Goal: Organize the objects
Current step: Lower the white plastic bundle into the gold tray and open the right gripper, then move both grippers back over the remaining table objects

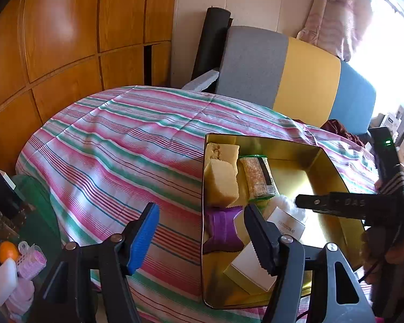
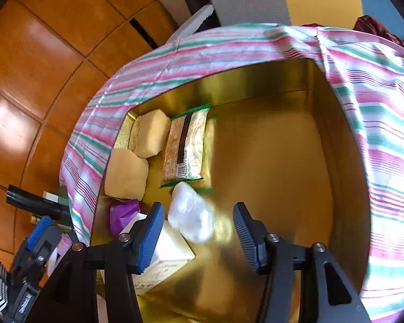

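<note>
Gold tin (image 2: 269, 86) holds snacks; the right claw (image 2: 199, 238) hangs spread over a white packet (image 2: 191, 212), the left claw (image 1: 202, 238) spread, empty.

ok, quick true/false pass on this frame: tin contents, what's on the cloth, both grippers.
1. The gold tin sits on a striped cloth. True.
2. The tin's right half is packed full. False: its contents lie along the left side and the right half shows bare floor.
3. A green-edged snack bar lies beside two yellow sponge blocks. True.
4. The right gripper is clamped on the white fluffy pad. False: its jaws are apart and the pad lies between them, untouched by the pads.
5. The left gripper holds the purple packet. False: its jaws are open and straddle the tin's left wall; the packet lies inside.
</note>
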`<state>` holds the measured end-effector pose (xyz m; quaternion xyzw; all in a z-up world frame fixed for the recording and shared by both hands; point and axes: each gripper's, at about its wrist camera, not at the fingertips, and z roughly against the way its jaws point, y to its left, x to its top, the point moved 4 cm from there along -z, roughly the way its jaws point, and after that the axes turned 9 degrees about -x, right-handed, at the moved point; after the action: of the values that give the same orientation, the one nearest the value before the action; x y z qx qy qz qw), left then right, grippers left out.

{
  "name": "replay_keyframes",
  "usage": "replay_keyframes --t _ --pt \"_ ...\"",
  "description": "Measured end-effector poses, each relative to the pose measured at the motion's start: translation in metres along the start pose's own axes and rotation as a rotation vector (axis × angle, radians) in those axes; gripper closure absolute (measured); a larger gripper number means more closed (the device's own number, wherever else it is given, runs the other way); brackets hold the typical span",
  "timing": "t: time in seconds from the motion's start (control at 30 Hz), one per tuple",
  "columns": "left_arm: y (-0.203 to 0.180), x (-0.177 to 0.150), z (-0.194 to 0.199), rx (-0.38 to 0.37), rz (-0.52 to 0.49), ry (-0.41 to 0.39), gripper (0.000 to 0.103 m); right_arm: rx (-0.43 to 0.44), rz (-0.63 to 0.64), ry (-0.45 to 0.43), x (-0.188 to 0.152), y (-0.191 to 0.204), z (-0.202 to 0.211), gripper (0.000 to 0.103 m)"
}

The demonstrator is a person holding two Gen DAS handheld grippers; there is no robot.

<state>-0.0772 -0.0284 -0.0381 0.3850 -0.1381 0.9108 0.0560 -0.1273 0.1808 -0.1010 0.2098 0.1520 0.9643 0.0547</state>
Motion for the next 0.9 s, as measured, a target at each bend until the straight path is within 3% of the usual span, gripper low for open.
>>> replay_keyframes --t 0.23,0.33,0.53,0.9 --pt "-0.017 0.0 0.004 -0.01 -0.045 -0.01 0.033 -0.078 0.025 -0.069 -0.01 -0.01 0.033 0.047" --pt "-0.027 0.001 0.008 -0.018 -0.07 -0.021 0.03 -0.131 0.061 -0.111 -0.018 -0.013 0.048 0.033" --pt "-0.048 0.003 0.014 -0.031 -0.131 -0.033 0.029 -0.198 0.08 -0.185 -0.024 -0.031 0.08 0.032" --pt "-0.087 0.002 0.012 -0.074 -0.216 -0.017 0.028 -0.313 -0.064 -0.249 -0.031 -0.116 0.129 0.027"
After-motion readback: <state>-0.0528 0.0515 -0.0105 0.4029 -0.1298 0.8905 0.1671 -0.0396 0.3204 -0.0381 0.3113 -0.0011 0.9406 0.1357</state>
